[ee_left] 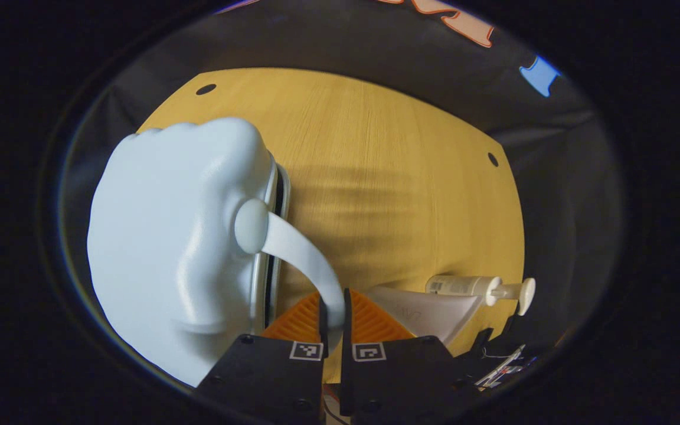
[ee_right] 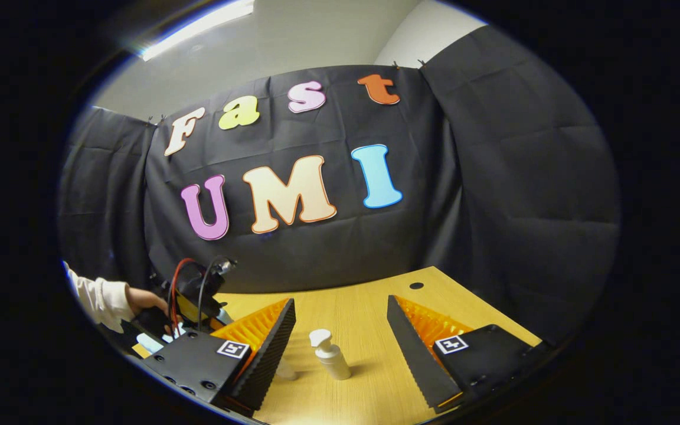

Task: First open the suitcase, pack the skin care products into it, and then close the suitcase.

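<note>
Suitcase (ee_left: 169, 248) stood closed on table (ee_left: 387, 177); left gripper (ee_left: 333, 321) pinched its handle (ee_left: 301, 254), seemingly thinly. Grip could slip when pulling. Right gripper (ee_right: 340, 348) gaped empty near pump bottle (ee_right: 329, 354).

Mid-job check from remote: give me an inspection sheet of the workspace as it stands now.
Surface: wooden table, bare in the middle.
Job's things: pale blue suitcase standing on edge; its strap handle pinched by the left tool. Pump bottle upright on the table; a white tube lies near it.
Clutter: nothing seen.
Grippers: left tool shut on the strap handle; right tool open, the pump bottle ahead between its fingers.
Cables: red and black wires on the far tool.
Surroundings: black cloth wall; a sleeve.
</note>
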The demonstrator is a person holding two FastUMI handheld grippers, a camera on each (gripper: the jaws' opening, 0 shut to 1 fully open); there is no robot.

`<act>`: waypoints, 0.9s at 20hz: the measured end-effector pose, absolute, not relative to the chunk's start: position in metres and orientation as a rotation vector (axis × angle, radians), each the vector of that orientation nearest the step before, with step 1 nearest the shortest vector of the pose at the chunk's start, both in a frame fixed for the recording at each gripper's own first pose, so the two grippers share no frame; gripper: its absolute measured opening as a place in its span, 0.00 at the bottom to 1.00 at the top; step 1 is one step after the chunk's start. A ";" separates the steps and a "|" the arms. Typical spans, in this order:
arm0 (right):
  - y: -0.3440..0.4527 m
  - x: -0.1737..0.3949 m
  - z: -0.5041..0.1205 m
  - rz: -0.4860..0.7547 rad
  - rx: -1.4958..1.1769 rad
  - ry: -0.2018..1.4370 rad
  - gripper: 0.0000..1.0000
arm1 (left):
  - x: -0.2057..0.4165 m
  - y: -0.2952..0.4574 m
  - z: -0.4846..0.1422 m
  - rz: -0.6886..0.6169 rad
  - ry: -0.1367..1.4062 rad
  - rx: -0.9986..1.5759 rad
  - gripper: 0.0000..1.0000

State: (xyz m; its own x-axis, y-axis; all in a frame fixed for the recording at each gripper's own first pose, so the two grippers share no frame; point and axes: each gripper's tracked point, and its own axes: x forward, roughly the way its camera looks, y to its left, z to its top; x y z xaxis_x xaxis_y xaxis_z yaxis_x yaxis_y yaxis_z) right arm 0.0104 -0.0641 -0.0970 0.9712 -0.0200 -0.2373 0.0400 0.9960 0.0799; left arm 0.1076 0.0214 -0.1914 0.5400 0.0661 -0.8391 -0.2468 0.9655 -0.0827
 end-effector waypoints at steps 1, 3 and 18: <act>-0.056 0.011 -0.098 -0.014 0.084 0.238 0.98 | 0.105 0.020 -0.180 0.175 0.970 -0.204 0.04; -0.045 0.013 -0.097 0.010 0.085 0.234 0.98 | 0.099 0.022 -0.153 0.149 0.939 -0.222 0.04; 0.015 0.020 -0.090 0.096 0.046 0.219 0.98 | 0.025 0.193 0.046 0.330 0.547 -0.185 0.04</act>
State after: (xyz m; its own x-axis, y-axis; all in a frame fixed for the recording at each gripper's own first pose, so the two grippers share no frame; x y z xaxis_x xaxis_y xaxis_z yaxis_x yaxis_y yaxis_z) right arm 0.0201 0.0153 -0.0903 0.9717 0.0997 -0.2143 -0.0897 0.9944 0.0558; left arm 0.0249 0.1927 0.0463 0.8033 0.2578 -0.5368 -0.3552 0.9310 -0.0844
